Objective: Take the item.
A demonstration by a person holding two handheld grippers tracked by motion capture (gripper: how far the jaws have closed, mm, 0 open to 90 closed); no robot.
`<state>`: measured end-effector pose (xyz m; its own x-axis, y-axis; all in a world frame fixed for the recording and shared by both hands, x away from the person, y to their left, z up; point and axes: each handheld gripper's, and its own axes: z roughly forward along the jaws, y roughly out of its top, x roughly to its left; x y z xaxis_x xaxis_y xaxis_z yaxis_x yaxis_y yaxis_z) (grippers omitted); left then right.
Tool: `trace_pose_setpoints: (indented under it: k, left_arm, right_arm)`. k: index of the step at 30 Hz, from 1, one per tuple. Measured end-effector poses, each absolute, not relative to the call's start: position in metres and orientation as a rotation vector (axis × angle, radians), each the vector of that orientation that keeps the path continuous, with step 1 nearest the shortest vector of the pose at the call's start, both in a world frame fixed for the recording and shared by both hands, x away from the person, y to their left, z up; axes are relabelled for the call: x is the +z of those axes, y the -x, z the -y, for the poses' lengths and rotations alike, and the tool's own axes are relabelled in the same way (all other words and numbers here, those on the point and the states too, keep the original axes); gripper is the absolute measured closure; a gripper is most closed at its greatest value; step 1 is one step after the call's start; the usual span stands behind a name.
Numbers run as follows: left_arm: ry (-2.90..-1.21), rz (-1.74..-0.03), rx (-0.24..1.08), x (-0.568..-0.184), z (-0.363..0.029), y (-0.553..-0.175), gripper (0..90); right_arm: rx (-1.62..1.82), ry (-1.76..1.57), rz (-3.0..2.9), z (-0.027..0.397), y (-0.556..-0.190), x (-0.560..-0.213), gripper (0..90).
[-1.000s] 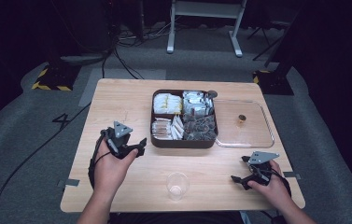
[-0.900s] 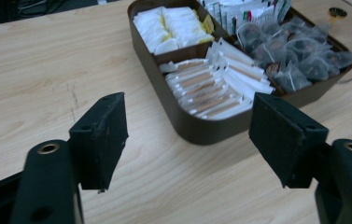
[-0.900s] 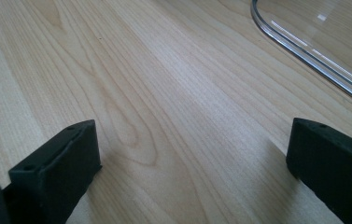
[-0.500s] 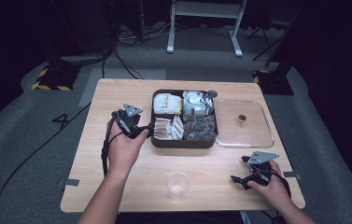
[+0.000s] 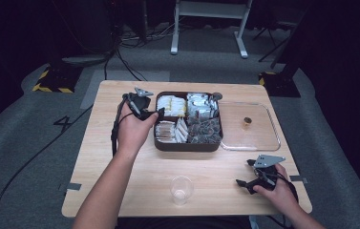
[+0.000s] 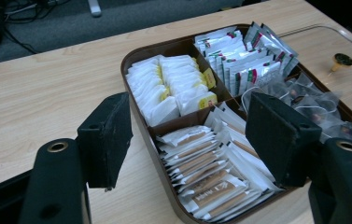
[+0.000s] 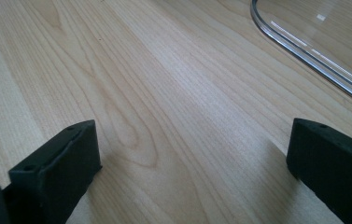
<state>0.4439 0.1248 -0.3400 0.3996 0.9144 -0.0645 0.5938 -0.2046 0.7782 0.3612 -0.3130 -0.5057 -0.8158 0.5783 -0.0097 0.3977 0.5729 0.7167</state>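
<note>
Hovering mid-frame, the left gripper [image 6: 187, 140] held its fingers spread just above the tray's [image 6: 136, 58] sachets [image 6: 206, 177]; the right gripper [image 5: 259, 179] rested released.

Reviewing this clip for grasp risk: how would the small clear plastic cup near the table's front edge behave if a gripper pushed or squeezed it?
The small clear plastic cup looks thin-walled and empty, so it is probably very light and would slide or tip under a sideways push. It stands upright on bare wood, apart from other things. Thin walls would likely buckle under a firm squeeze, so a gentle grip seems wiser.
</note>
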Motion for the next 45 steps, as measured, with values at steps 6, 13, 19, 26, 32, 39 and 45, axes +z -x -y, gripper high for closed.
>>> trace_pose_setpoints:
  k: [6,13,19,26,32,39,45]
  left_arm:
    - [-1.935,-1.317,0.534,-0.343,-0.126,-0.471,32.1]
    - [-1.946,-1.300,0.455,-0.353,-0.130,-0.498,32.9]
    - [-1.997,-1.250,0.434,-0.359,-0.117,-0.514,31.3]
    - [-2.027,-1.255,0.406,-0.366,-0.107,-0.528,33.6]
    - [-1.999,-1.261,0.385,-0.375,-0.098,-0.538,36.4]
    - [-2.037,-1.225,0.391,-0.382,-0.083,-0.545,37.0]
    - [-2.065,-1.224,0.368,-0.393,-0.071,-0.549,37.7]
  right_arm:
    - [1.078,-0.811,-2.564,0.313,-0.361,-0.506,2.8]
    - [1.078,-0.811,-2.564,0.313,-0.361,-0.506,2.8]
    - [1.084,-0.804,-2.571,0.314,-0.362,-0.506,2.8]
    - [1.085,-0.801,-2.573,0.314,-0.362,-0.506,2.9]
    - [1.086,-0.797,-2.575,0.314,-0.362,-0.506,2.8]
    - [1.087,-0.794,-2.577,0.314,-0.362,-0.506,2.8]
    - [1.088,-0.788,-2.580,0.315,-0.362,-0.506,2.8]
